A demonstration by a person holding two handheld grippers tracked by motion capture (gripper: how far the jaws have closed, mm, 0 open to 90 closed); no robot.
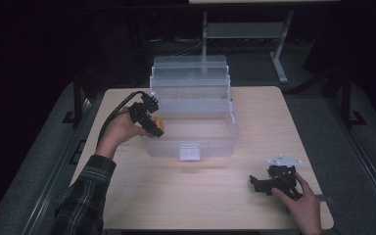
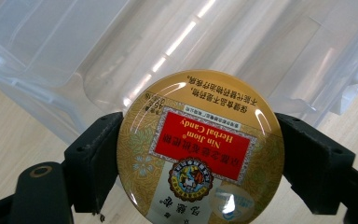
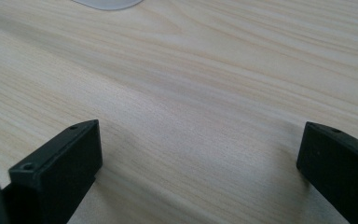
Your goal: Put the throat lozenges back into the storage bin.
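1. Wooden table: bare surface lies broad in front of and to the right of the box.
2. Clear plastic tackle box: lid open, standing at the table's far middle.
3. Left gripper: jaws clamped on the round herbal candy tin, held at the box's left front rim.
4. Right gripper: jaws wide apart, empty, low over the table's near right part.

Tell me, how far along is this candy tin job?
Done: the clear plastic box stands open, and the left tool has the round candy tin clamped by its edges. In hand: the tin sits at the box's left wall. Left: getting it inside, probably. The right tool rests open on the table.
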